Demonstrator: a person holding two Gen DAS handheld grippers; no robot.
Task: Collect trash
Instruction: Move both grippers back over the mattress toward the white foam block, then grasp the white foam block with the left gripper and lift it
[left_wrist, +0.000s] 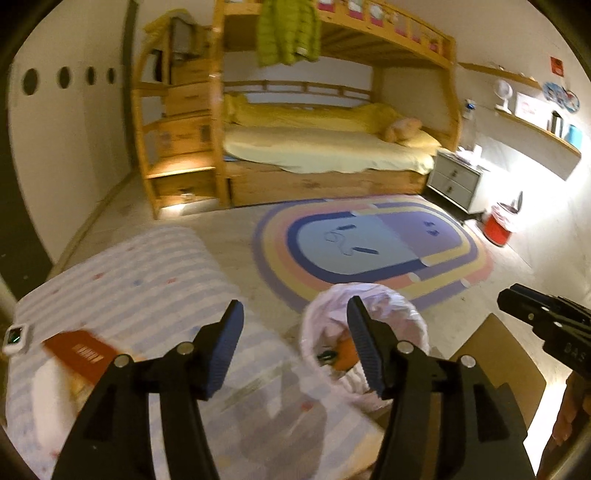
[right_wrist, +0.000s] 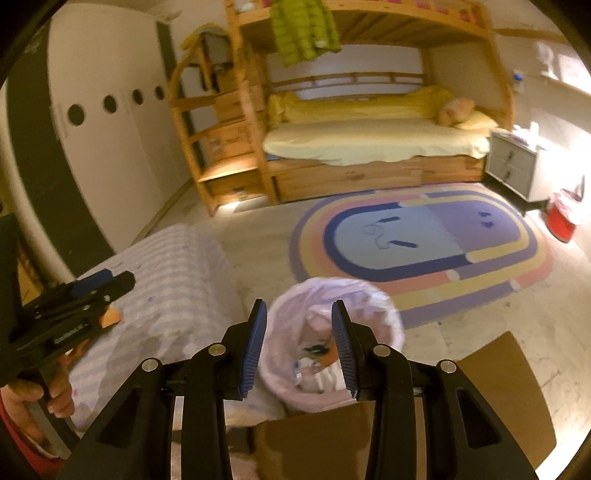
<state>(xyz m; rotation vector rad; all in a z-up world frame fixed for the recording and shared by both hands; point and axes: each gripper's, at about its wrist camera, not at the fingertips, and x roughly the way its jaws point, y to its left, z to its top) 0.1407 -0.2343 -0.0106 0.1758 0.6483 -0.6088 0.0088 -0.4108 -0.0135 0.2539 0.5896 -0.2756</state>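
Pink plastic lines the one round trash bin (left_wrist: 365, 332) on the floor, right below your two claws. One orange scrap (left_wrist: 345, 356) and some white wrappers (right_wrist: 321, 373) lie inside it. Your left claw (left_wrist: 295, 347) is open wide and holds nothing. Your right claw (right_wrist: 299, 347) is partly open and holds nothing too. One striped bed cover (left_wrist: 147, 280) sits beside the bin, with one red book (left_wrist: 79, 352) on it. One brown cardboard sheet (right_wrist: 509, 391) lies close by.
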